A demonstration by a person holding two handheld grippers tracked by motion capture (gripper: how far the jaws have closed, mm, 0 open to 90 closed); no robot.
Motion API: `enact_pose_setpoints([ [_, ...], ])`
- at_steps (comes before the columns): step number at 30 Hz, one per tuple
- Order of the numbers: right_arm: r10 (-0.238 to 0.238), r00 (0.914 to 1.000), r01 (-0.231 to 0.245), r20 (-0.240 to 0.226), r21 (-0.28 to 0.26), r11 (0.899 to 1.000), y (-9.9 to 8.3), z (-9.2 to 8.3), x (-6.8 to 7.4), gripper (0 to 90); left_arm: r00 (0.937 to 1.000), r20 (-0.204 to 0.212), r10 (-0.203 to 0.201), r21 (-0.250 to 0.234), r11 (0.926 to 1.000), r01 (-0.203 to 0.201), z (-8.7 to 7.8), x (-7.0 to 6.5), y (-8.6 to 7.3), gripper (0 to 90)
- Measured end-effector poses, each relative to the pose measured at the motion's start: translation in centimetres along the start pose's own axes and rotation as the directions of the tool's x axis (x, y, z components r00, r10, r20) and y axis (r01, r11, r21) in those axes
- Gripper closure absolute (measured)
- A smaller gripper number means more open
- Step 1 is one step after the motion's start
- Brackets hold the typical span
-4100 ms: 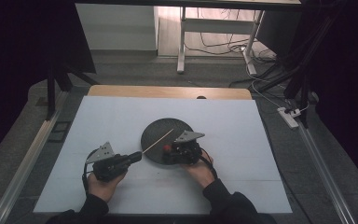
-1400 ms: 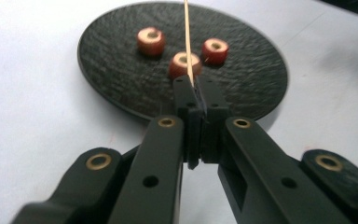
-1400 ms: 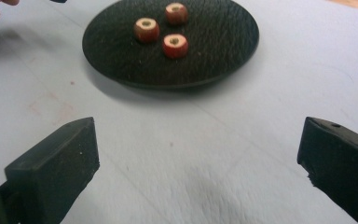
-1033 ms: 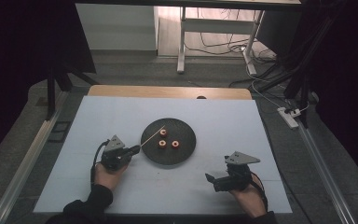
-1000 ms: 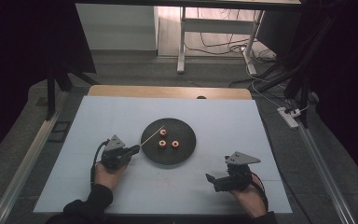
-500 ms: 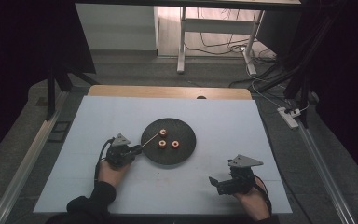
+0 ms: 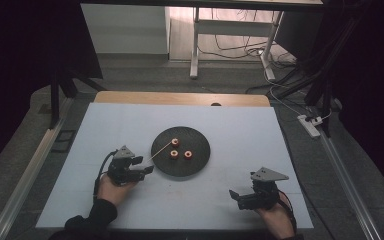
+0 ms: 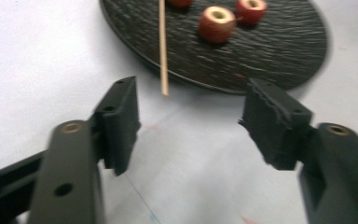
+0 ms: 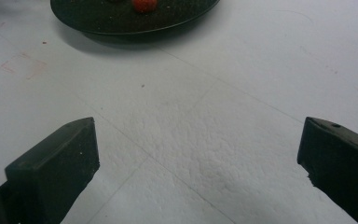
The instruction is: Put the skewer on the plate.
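Note:
A black round plate [image 7: 195, 160] sits mid-table with three red rings [image 7: 174, 154] on it. A thin wooden skewer [image 7: 161, 149] runs from the upper-left ring [image 7: 175, 142] out over the plate's left rim. My left gripper [image 7: 143, 165] is just left of the plate. Its jaws have just been opening and hold nothing. In the left gripper view the skewer [image 8: 162, 46] ends just ahead of the open left gripper [image 8: 191, 116], apart from both pads, and the plate [image 8: 270, 51] lies beyond. My right gripper [image 7: 236, 199] rests open near the front right, with bare table between its jaws [image 9: 198, 149].
The white table cover [image 7: 240, 125] has a wooden strip [image 7: 180, 98] along its far edge. Metal rails [image 7: 30, 165] flank both sides. On the floor beyond stand a table leg [image 7: 195, 45], loose cables and a power strip [image 7: 310, 126].
The left gripper's jaws have opened and let go of the skewer, which now lies on the plate. A few seconds ago the right gripper was at the plate; it now rests front right.

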State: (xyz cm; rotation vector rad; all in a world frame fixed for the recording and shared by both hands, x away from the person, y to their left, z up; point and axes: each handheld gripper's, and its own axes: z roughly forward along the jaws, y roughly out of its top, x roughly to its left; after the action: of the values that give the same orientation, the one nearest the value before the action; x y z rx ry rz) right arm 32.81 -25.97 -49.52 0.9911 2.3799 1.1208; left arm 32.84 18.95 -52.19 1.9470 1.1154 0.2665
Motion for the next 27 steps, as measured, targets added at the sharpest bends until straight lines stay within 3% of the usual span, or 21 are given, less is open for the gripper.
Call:
enact_pose_setpoints([
  [6, 0.005, 0.9999, -0.005, 0.011, -0.003, 1.0, -0.4, -0.5, -0.1, 0.0, 0.9996, 0.026, 0.013, -0.053, 0.9985, -0.011, -2.8, -1.1, -0.4, 14.3],
  [12, 0.014, 0.9996, -0.014, 0.026, -0.005, 1.0, -0.8, -0.9, -0.3, 0.0, 0.999, 0.046, -0.004, -0.05, 0.9987, 0.006, -5.2, -1.8, -1.8, 9.4],
  [18, 0.027, 0.9989, -0.026, 0.038, -0.007, 1.0, -1.2, -1.3, -0.5, 0.0, 1.0, 0.006, -0.001, -0.043, 0.9991, 0.002, -7.4, -1.9, -3.3, 6.0],
  [27, 0.045, 0.9973, -0.045, 0.058, -0.009, 0.999, -1.9, -2.1, -0.9, 0.0, 0.9979, -0.036, -0.053, -0.07, 0.9962, 0.05, -10.3, -1.0, -5.8, 5.2],
])
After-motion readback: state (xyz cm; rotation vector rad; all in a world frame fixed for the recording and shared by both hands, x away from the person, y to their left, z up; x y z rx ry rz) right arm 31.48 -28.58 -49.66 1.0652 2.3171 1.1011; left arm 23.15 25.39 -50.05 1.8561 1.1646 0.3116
